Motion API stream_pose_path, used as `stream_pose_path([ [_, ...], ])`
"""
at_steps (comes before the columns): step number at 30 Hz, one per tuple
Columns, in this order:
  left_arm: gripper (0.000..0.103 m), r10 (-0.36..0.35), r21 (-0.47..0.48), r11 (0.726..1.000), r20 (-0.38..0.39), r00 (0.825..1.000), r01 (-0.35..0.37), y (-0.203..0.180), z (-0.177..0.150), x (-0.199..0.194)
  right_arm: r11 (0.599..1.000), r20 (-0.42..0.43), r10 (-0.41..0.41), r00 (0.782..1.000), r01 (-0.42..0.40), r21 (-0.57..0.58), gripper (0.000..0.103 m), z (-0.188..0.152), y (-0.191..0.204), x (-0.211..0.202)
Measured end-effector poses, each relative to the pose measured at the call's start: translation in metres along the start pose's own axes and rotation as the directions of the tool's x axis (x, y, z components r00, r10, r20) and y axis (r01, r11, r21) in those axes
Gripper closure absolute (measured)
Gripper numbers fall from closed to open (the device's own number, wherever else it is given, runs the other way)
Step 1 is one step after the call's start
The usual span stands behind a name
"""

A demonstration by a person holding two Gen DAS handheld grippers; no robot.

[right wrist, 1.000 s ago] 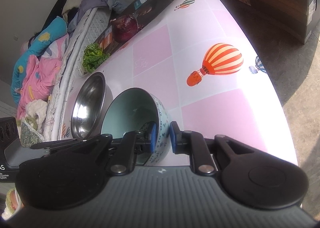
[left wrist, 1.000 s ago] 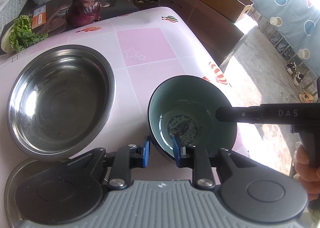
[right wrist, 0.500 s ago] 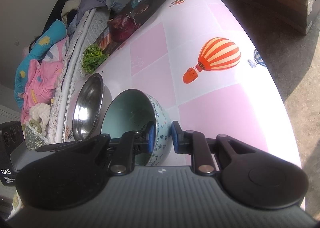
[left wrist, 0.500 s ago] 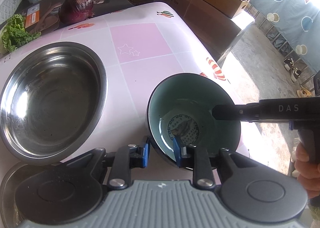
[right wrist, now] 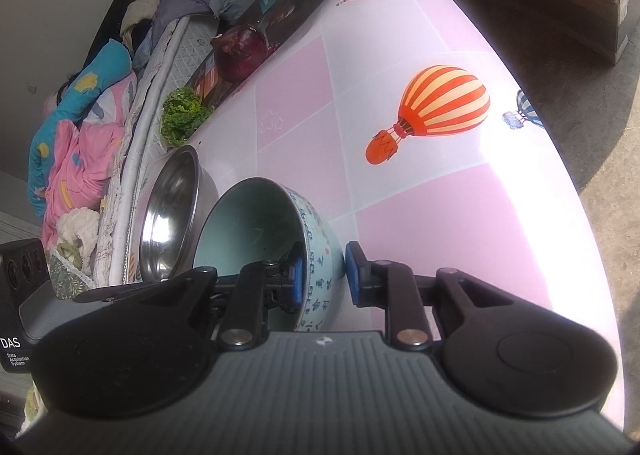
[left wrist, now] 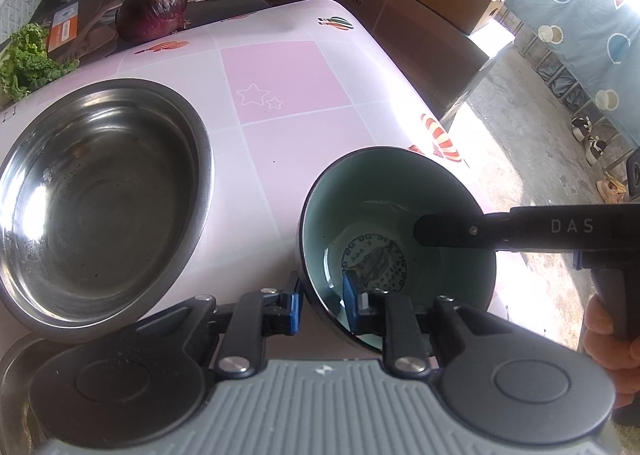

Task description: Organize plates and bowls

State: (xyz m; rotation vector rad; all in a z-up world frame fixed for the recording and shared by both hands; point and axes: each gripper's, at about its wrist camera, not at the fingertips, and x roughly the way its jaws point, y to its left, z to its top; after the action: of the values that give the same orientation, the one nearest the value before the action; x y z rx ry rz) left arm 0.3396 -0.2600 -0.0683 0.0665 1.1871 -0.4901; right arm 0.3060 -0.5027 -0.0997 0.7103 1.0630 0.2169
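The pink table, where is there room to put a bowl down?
Free: the pink table around the balloon print, and its far end beyond the steel bowl. Crowded: the near end, where steel bowl and ceramic bowl sit close.

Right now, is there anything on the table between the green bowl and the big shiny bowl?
No, nothing visible. Only bare pink tablecloth lies between the green bowl and the steel bowl. The onion and lettuce sit farther back, off to the side.
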Motion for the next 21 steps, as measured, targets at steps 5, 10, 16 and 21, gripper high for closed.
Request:
stream_pose_path([
  [5, 0.081, 0.000, 0.007, 1.000, 0.001, 1.000, 0.000, -0.0002, -0.0018, -0.0008, 1.000, 0.005, 0.000, 1.000, 0.000, 0.001, 0.083, -0.0003, 0.0008, 0.0015],
  [10, 0.081, -0.005, 0.003, 1.000, -0.002, 1.000, 0.005, 0.0012, -0.0010, -0.0007, 1.000, 0.007, -0.002, 1.000, 0.002, 0.003, 0.083, 0.0015, 0.0014, 0.0029],
  [16, 0.081, -0.004, -0.002, 1.000, 0.001, 1.000, 0.004, 0.0019, -0.0013, -0.0007, 1.000, 0.007, -0.004, 1.000, 0.004, 0.005, 0.083, 0.0026, 0.0031, 0.0039],
  [21, 0.081, -0.008, -0.004, 1.000, 0.008, 1.000, 0.008, 0.0029, -0.0011, -0.0038, 1.000, 0.009, -0.005, 1.000, 0.005, 0.000, 0.083, 0.0038, 0.0040, 0.0037],
])
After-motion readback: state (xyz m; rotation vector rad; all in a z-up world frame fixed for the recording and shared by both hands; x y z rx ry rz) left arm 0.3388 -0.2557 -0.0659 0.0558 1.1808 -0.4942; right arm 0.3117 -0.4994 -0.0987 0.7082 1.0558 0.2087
